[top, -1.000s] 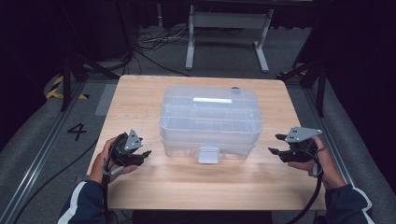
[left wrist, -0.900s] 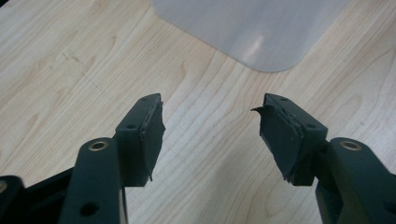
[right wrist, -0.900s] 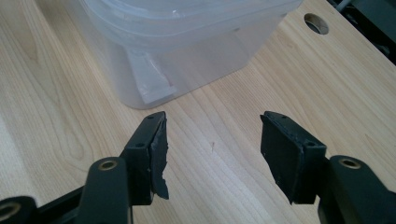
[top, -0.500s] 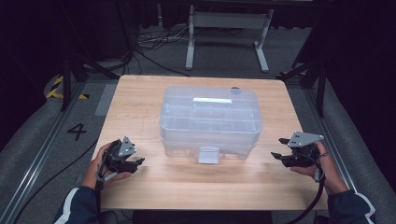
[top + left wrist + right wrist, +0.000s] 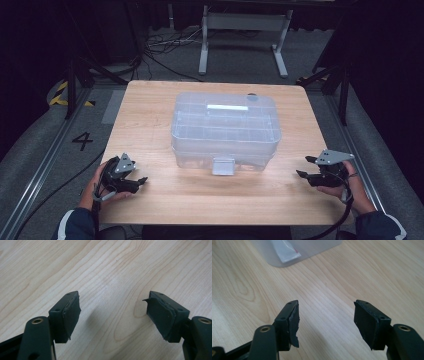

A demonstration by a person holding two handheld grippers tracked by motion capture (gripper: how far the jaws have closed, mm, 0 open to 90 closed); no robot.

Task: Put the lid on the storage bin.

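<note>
both tools slid down toward the frame's lower corners | left tool (image 5: 140,180) and right tool (image 5: 303,167) jaws just spreading, nothing between | clear box (image 5: 225,131) sits untouched mid-tabletop (image 5: 150,115) | looks like backing off

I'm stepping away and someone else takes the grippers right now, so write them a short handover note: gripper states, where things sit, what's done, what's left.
Left gripper: jaws have just been opening, nothing between them, low over the table near its front left corner.
Right gripper: jaws have just been opening too, empty, near the front right edge, pointing toward the box.
Clear plastic box: mid-table, lid on, its front latch hanging down on the side facing you.
Done: nothing visible on the box yet; neither gripper touches it.
Left: probably bring both grippers in to the box and work the latch or lid; what is inside cannot be made out.
</note>
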